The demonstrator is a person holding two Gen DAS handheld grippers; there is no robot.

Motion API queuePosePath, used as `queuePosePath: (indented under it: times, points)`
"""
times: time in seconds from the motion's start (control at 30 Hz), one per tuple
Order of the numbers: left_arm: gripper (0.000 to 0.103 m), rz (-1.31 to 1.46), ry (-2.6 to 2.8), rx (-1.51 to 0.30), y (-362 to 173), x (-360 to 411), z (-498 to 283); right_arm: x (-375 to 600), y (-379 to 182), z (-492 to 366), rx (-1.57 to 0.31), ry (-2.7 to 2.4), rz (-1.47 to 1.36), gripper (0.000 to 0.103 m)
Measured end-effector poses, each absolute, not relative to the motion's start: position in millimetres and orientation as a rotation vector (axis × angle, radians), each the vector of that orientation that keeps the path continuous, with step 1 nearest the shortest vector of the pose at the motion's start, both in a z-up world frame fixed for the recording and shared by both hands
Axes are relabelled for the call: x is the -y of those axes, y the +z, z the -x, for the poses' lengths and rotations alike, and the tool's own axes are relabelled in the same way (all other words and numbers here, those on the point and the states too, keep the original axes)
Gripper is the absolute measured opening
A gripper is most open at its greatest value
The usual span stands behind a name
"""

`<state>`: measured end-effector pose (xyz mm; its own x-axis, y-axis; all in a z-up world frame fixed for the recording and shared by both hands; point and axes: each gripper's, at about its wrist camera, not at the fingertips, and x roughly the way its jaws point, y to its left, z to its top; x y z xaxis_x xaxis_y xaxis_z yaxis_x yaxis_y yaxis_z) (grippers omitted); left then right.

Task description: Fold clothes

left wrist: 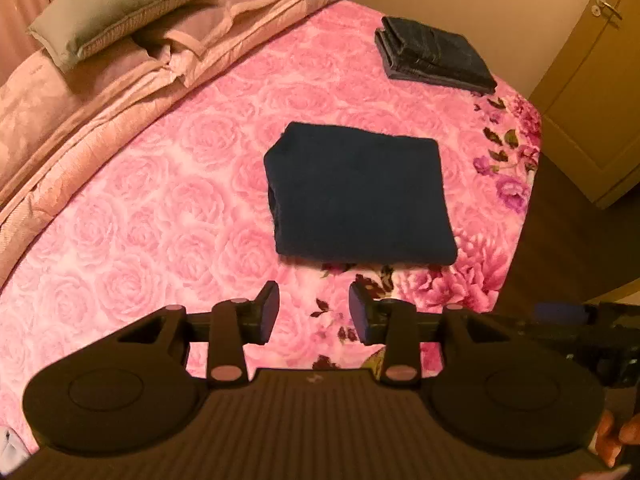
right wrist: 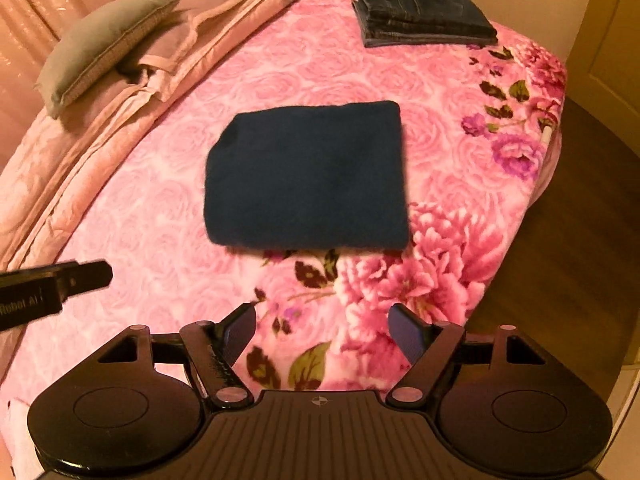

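Observation:
A dark navy garment point(left wrist: 360, 196) lies folded into a neat rectangle on the pink floral bed cover point(left wrist: 160, 220); it also shows in the right wrist view point(right wrist: 308, 176). My left gripper point(left wrist: 314, 312) is open and empty, hovering just short of the garment's near edge. My right gripper point(right wrist: 322, 332) is open and empty, a little back from the same edge. The left gripper's finger shows at the left of the right wrist view point(right wrist: 76, 280). The right gripper's body shows at the right edge of the left wrist view point(left wrist: 592, 328).
Folded dark jeans point(left wrist: 434, 54) sit at the far corner of the bed, also in the right wrist view point(right wrist: 424, 14). A folded pink quilt point(left wrist: 120, 92) with a grey pillow point(left wrist: 116, 8) lies along the left. The bed edge and brown floor point(right wrist: 560, 220) are on the right, with a wooden door point(left wrist: 592, 92).

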<state>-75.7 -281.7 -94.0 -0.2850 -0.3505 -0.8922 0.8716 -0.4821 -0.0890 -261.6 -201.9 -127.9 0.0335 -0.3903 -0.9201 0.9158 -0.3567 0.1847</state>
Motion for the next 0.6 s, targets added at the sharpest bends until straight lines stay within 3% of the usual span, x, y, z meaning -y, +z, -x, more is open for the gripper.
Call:
queuePosePath:
  times: [0.23,0.37,0.6]
  points:
    - [0.037,-1.064,-1.915,-0.721,-73,254,73,177,-110,252,-0.632,-1.567,-1.196,0.077]
    - [0.039,-1.058,-1.928,-0.698,-67,241,72,165,-102,247,-0.637,-1.579,-1.165,0.089]
    - [0.041,-1.064,-1.929,-0.682,-63,226,68,152,-92,239,-0.649,-1.574,-1.134,0.089]
